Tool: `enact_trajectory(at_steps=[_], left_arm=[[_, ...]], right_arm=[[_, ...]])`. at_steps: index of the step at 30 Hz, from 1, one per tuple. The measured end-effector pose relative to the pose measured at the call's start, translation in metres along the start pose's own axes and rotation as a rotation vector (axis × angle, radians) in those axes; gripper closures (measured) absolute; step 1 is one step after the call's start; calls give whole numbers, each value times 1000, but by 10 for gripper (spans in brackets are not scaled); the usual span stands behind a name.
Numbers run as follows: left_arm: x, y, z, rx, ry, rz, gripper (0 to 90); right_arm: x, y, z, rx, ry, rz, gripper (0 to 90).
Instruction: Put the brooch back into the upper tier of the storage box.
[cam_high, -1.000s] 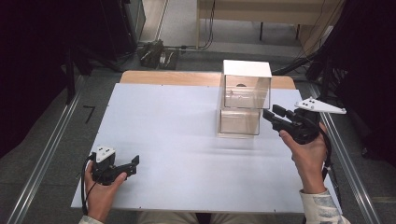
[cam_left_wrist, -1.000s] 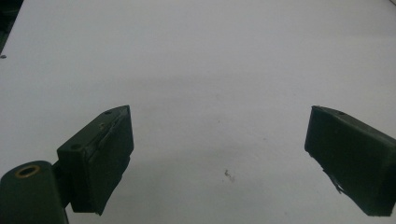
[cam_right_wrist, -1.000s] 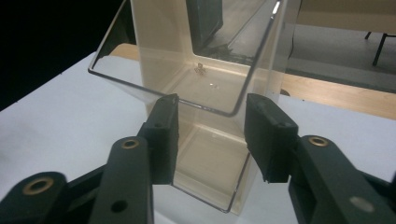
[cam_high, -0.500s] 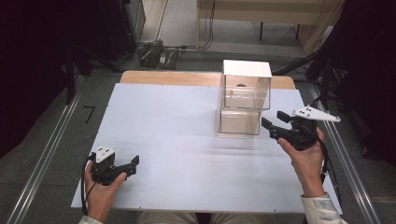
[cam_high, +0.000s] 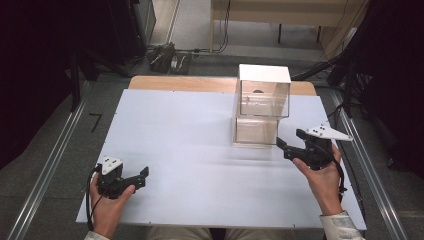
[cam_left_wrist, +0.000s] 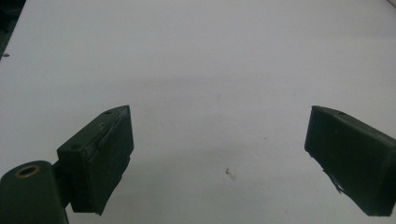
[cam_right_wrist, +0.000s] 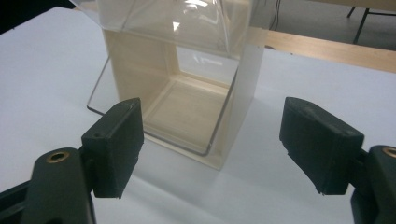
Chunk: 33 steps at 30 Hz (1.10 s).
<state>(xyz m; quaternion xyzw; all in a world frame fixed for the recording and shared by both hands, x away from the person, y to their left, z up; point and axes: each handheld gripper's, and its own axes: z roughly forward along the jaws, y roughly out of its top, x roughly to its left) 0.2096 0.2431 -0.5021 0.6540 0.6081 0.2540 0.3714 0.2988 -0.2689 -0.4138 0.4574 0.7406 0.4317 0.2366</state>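
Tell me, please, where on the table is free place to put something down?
The white table is bare between the left gripper and the clear two-tier box, and across its far left half. It is crowded only at the right, where the right gripper sits close to the box.

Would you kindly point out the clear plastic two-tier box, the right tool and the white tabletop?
clear plastic two-tier box (cam_high: 263, 97): high view, upper compartment's front wall.
right tool (cam_high: 292, 141): high view, midway between its open fingertips.
white tabletop (cam_high: 190, 135): high view, bare middle area.
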Motion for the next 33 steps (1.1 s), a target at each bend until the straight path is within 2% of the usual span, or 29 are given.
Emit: enact_trajectory(at_steps=[11,22,33], left_arm=[[-1,0,0,-1,1,-1,91],[0,0,0,0,3,1,91],[0,0,-1,0,2,0,91]], right_arm=[[-10,-25,-4,4,-31,5,196],[-19,-52,-13,47,-56,28,184],[-27,-66,-13,73,-76,59,153]])
